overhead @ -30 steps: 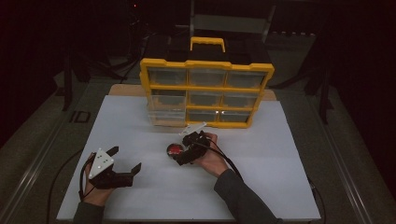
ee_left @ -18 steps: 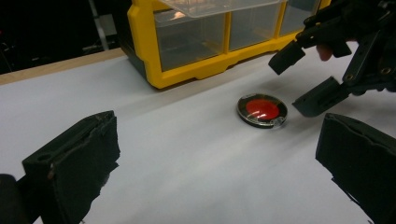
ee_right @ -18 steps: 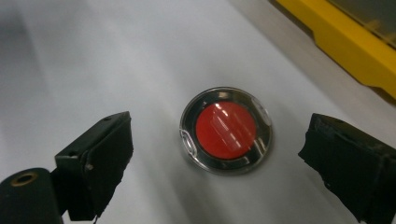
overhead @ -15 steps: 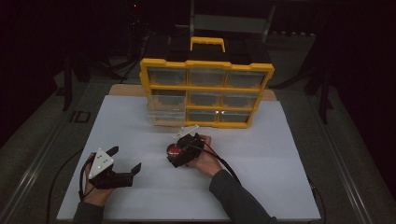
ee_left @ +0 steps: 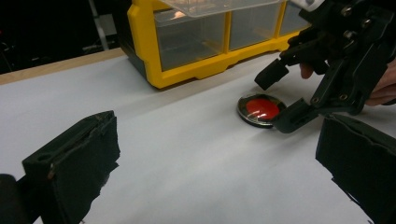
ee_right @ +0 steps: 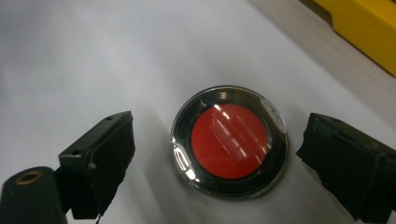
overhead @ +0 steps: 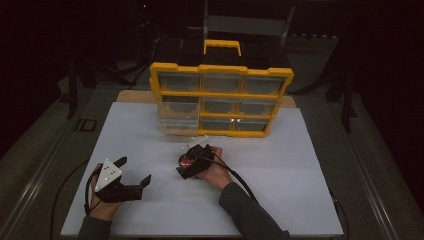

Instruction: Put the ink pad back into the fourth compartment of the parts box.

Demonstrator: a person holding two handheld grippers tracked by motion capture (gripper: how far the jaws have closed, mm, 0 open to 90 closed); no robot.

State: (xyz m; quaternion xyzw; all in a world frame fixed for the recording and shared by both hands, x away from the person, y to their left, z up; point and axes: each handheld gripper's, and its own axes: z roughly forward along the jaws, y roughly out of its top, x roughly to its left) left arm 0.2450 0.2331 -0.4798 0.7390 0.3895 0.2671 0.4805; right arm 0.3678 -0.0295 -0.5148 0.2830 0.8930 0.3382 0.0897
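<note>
A round red disc with a dark shiny rim (ee_right: 229, 142) lies flat on the white sheet (overhead: 150, 145). It also shows as a small red spot (overhead: 186, 160) in the high view and beyond my left jaws (ee_left: 259, 109). My right gripper (ee_right: 224, 154) hovers right over the disc, open, one jaw on each side and not touching it. It is near the sheet's middle (overhead: 189, 162) and seen from the side (ee_left: 286, 100). My left gripper (overhead: 134, 174) rests open at the front left with nothing between its jaws (ee_left: 219, 163).
A yellow organizer (overhead: 220, 97) with clear drawers and a yellow handle stands at the back of the sheet; its bottom-left drawer is pulled partly out. Cables (overhead: 240, 175) trail from both grippers toward the near edge.
My right gripper has slid a little left and toward the front, settling over the red disc. The left gripper has stayed put.
</note>
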